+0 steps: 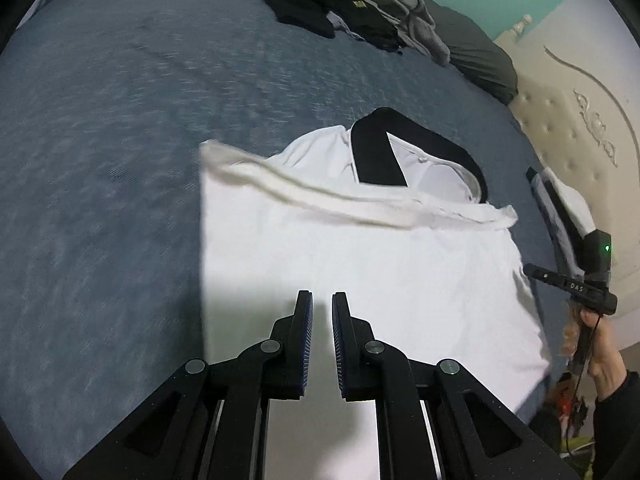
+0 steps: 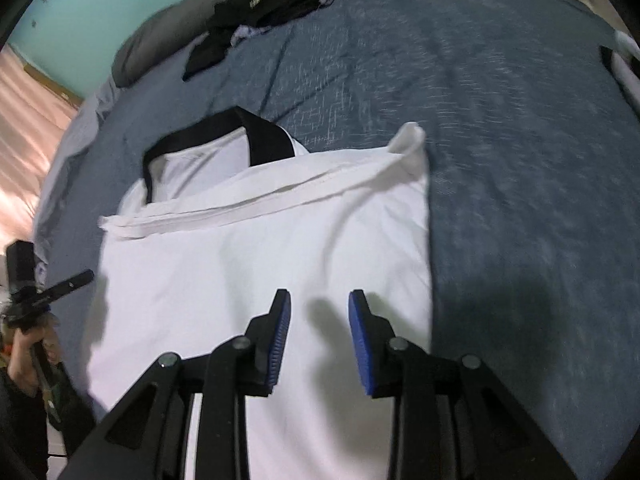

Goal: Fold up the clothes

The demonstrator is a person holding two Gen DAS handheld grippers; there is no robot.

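A white shirt (image 1: pixel 360 264) with a black collar (image 1: pixel 400 148) lies flat on the blue bedspread (image 1: pixel 120 160). Its hem is folded up, forming a thick white band (image 1: pixel 340 196) just below the collar. My left gripper (image 1: pixel 322 296) hovers open over the shirt's near half, its jaws a narrow gap apart and empty. In the right wrist view the same shirt (image 2: pixel 260 264) and collar (image 2: pixel 264 132) show. My right gripper (image 2: pixel 319 294) hangs open and wider over the shirt's near part, holding nothing.
A pile of dark and grey clothes (image 1: pixel 360 8) sits at the far side of the bed (image 2: pixel 272 4), beside a dark pillow (image 1: pixel 480 52). A cream padded headboard (image 1: pixel 580 120) stands at the right. A hand (image 1: pixel 600 344) grips the other tool's handle by the bed edge.
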